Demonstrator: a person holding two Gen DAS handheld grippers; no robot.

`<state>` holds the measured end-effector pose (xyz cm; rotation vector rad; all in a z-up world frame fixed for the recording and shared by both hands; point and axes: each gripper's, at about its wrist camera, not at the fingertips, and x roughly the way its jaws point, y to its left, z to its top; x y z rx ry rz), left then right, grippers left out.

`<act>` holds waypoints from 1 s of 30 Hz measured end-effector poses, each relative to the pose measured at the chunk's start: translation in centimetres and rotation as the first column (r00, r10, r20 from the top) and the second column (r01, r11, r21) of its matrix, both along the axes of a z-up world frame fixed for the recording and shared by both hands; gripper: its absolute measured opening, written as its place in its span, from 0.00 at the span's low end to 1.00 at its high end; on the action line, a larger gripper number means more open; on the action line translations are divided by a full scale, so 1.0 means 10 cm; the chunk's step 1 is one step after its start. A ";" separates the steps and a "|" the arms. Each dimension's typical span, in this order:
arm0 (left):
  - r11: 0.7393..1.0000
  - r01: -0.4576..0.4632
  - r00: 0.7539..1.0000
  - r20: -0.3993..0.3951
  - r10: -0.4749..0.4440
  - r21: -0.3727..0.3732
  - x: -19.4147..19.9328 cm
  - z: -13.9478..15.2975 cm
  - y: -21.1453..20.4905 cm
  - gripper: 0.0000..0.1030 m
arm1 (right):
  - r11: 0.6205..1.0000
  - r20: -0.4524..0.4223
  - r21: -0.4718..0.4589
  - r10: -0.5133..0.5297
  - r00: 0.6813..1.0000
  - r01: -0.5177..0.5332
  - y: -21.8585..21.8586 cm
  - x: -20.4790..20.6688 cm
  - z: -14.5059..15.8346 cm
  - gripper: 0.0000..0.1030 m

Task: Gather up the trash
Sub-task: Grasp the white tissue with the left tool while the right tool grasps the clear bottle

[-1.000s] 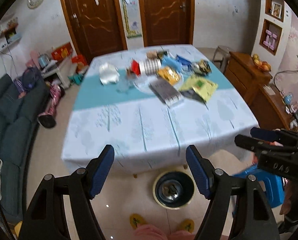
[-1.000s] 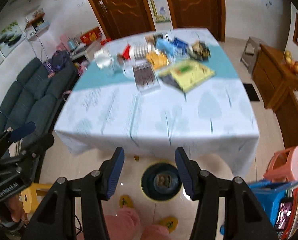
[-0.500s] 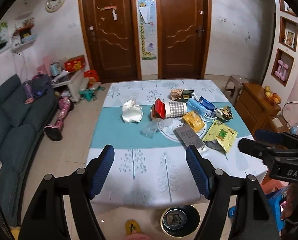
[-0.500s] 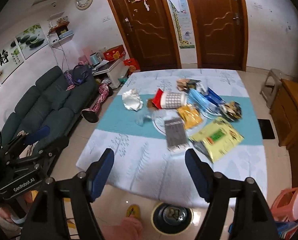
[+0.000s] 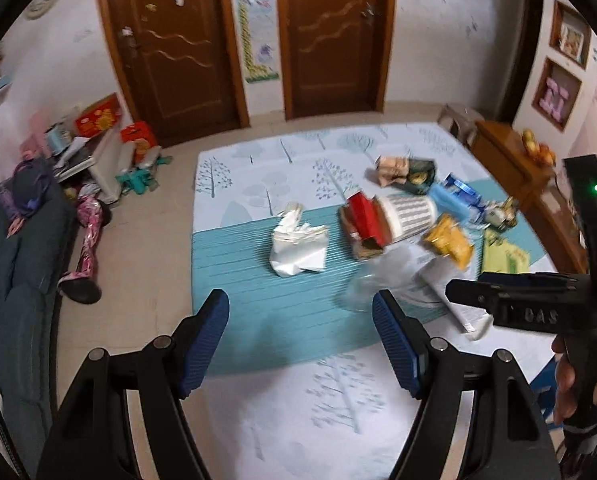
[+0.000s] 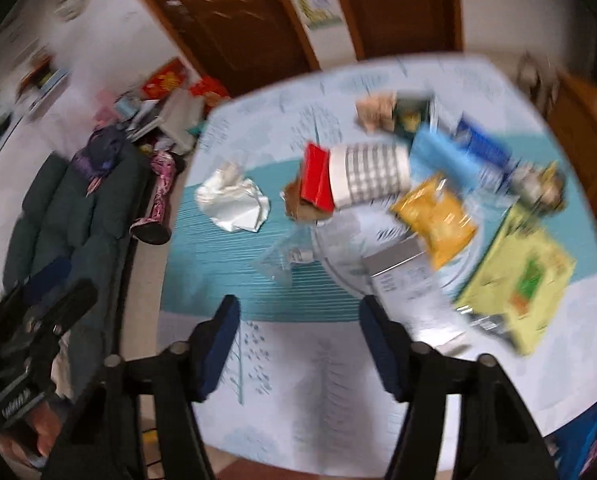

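Trash point(image 5: 402, 220) all on the table point(image 5: 282, 412), strewn across its far right half | nothing collected that I see | left gripper point(image 5: 300, 338) empty, jaws apart | right gripper point(image 6: 298, 342) empty, jaws closing | progress: barely begun

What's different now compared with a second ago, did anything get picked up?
Nothing was picked up. Both grippers moved in over the table: the floor bin under its near edge has dropped out of view and the trash pile looks much closer. The left gripper stays open and empty; the right gripper is closing on nothing. The crumpled white paper, checked cup and yellow packet lie unmoved.
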<state>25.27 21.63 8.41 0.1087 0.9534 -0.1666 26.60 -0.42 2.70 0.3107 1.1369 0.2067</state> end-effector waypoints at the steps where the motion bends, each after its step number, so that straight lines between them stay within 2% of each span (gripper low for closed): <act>1: 1.000 0.015 1.000 -0.015 -0.015 0.002 0.09 -0.06 0.04 0.71 | 0.999 -0.040 0.028 -0.031 0.999 0.032 0.02 0.10 -0.13 0.57; 6: 0.996 0.086 0.990 -0.111 -0.088 -0.024 0.61 -0.45 0.27 0.71 | 0.976 -0.193 0.128 -0.149 0.970 0.175 0.11 0.45 -0.70 0.57; 11: 0.989 0.141 0.973 -0.178 -0.148 -0.048 0.98 -0.77 0.31 0.71 | 0.951 -0.260 0.175 -0.205 0.944 0.255 0.21 0.64 -0.97 0.57; 14: 0.983 0.175 0.959 -0.217 -0.185 -0.062 1.19 -0.94 0.28 0.71 | 0.942 -0.273 0.178 -0.231 0.934 0.285 0.26 0.72 -1.06 0.57; 18: 0.976 0.207 0.945 -0.243 -0.217 -0.066 1.38 -1.09 0.17 0.71 | 0.935 -0.287 0.210 -0.222 0.932 0.288 0.33 0.76 -1.10 0.37; 23: 0.968 0.242 0.930 -0.266 -0.252 -0.072 1.60 -1.25 0.02 0.70 | 0.952 -0.286 0.149 -0.219 0.933 0.269 0.39 0.83 -1.01 0.34; 24: 0.966 0.249 0.927 -0.270 -0.259 -0.070 1.63 -1.27 -0.01 0.66 | 0.954 -0.283 0.143 -0.218 0.934 0.265 0.40 0.83 -1.00 0.34; 25: 0.963 0.260 0.923 -0.275 -0.269 -0.066 1.65 -1.30 -0.05 0.52 | 0.954 -0.277 0.144 -0.217 0.936 0.263 0.40 0.82 -0.99 0.34; 27: 0.960 0.277 0.914 -0.296 -0.277 -0.046 1.67 -1.36 -0.11 0.37 | 0.952 -0.263 0.153 -0.220 0.939 0.265 0.39 0.79 -0.97 0.33; 29: 0.960 0.280 0.924 -0.274 -0.267 0.008 1.64 -1.38 -0.16 0.25 | 0.948 -0.251 0.162 -0.230 0.940 0.275 0.36 0.74 -0.95 0.32; 30: 0.959 0.285 0.921 -0.279 -0.271 0.010 1.63 -1.38 -0.18 0.19 | 0.946 -0.242 0.164 -0.235 0.941 0.279 0.34 0.71 -0.94 0.32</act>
